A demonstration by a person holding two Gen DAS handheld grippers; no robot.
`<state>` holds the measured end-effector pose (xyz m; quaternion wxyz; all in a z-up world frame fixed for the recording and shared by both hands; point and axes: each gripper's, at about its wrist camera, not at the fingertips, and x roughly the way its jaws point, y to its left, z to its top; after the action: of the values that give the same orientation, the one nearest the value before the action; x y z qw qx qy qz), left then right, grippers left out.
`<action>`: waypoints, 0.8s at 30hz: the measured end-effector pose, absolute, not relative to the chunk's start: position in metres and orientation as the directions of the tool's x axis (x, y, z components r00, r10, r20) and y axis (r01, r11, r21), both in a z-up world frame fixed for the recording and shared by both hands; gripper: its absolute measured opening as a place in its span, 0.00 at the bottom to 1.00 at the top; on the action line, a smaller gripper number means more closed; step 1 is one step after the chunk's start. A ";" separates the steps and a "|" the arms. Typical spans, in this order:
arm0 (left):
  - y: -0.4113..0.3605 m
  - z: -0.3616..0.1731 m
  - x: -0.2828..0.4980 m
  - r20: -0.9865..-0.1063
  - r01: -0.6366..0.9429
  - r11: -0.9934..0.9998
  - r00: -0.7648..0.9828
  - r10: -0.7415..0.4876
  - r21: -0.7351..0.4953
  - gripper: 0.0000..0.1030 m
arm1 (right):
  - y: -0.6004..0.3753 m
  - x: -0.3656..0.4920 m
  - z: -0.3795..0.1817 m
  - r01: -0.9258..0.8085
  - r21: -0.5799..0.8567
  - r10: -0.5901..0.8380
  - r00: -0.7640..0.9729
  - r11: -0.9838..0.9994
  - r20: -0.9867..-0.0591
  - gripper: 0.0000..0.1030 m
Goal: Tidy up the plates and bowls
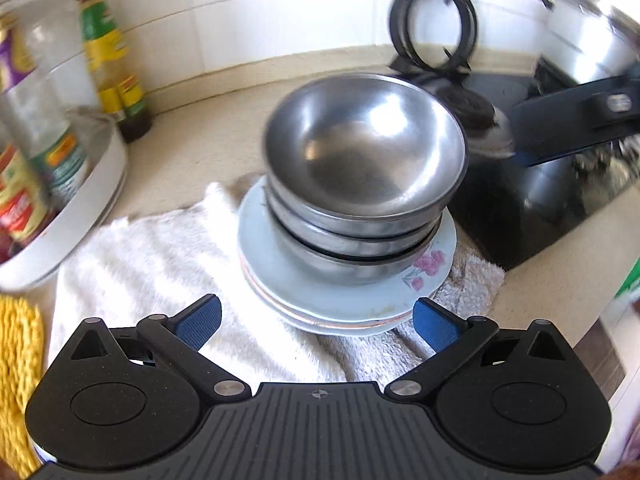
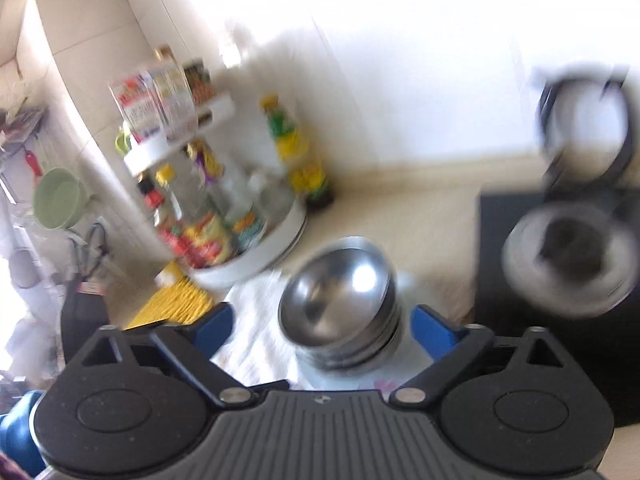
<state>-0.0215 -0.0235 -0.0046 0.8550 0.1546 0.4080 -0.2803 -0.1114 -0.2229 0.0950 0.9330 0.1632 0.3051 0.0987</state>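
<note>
left tongs [image 1: 317,322] spread, empty | steel bowls [image 1: 362,184] stacked on plates [image 1: 280,280] at 12 o'clock, just ahead (nearer arm) | right tongs [image 2: 320,330] spread, view blurred

Bowls [image 1: 364,168] on plates [image 1: 344,300], atop towel [image 1: 160,264]

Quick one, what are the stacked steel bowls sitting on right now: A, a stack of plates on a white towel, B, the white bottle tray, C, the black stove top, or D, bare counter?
A: the steel bowls rest on pale plates lying on the white towel.
</note>
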 end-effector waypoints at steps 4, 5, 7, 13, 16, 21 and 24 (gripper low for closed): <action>-0.013 0.023 -0.028 -0.738 0.533 0.843 0.596 -0.318 0.067 1.00 | -0.208 -0.163 0.089 0.020 0.377 0.145 0.904 0.926 -0.403 1.00; -0.010 0.030 -0.034 -0.718 0.519 0.849 0.628 -0.299 0.099 1.00 | -0.209 -0.170 0.076 -0.002 0.456 0.182 0.918 0.890 -0.352 1.00; -0.003 0.037 -0.046 -0.668 0.477 0.865 0.696 -0.263 0.157 1.00 | -0.204 -0.163 0.053 0.053 0.497 0.186 0.889 0.866 -0.418 1.00; 0.007 0.023 -0.058 -0.695 0.408 0.911 0.673 -0.253 0.064 1.00 | -0.180 -0.154 0.032 0.273 0.194 -0.130 0.832 0.942 -0.539 1.00; 0.013 0.021 -0.065 -0.690 0.375 0.926 0.684 -0.236 0.055 1.00 | -0.171 -0.150 0.027 0.284 0.134 -0.160 0.805 0.950 -0.571 1.00; 0.017 0.023 -0.075 -0.672 0.344 0.938 0.707 -0.221 0.053 1.00 | -0.166 -0.156 0.020 0.304 0.103 -0.190 0.791 0.947 -0.582 1.00; 0.019 0.024 -0.076 -0.671 0.330 0.943 0.709 -0.218 0.042 1.00 | -0.163 -0.156 0.020 0.300 0.106 -0.185 0.790 0.948 -0.585 1.00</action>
<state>-0.0763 0.0191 0.0237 0.9210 0.0797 0.3512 -0.1488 -0.1557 -0.1628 0.0197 0.9409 0.0969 0.2977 -0.1289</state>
